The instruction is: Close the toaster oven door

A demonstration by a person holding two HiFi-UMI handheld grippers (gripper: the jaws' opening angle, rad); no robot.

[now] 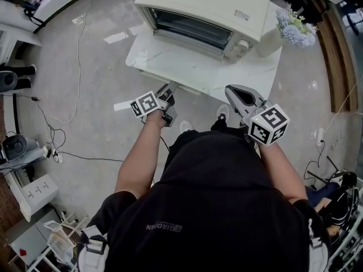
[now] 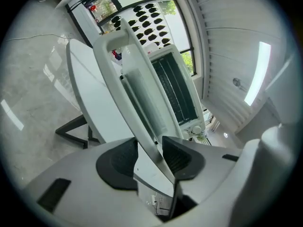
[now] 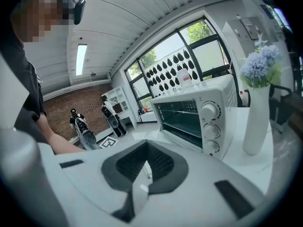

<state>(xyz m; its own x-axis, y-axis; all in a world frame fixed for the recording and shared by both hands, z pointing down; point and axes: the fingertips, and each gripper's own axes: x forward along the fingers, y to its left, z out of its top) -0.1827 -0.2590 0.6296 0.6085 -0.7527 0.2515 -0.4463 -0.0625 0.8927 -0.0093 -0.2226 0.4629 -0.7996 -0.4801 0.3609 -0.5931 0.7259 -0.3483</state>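
The left tongs are standing released with an end of the open toaster oven door between their pads, beside the white toaster oven on the worktop, while the right tongs are hovering clenched and empty near the worktop's front edge.

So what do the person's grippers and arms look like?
The left gripper and right gripper are light grey with dark ribbed pads, each carrying a white cube of black square markers. The person wears a black short-sleeved top; the forearms are bare.
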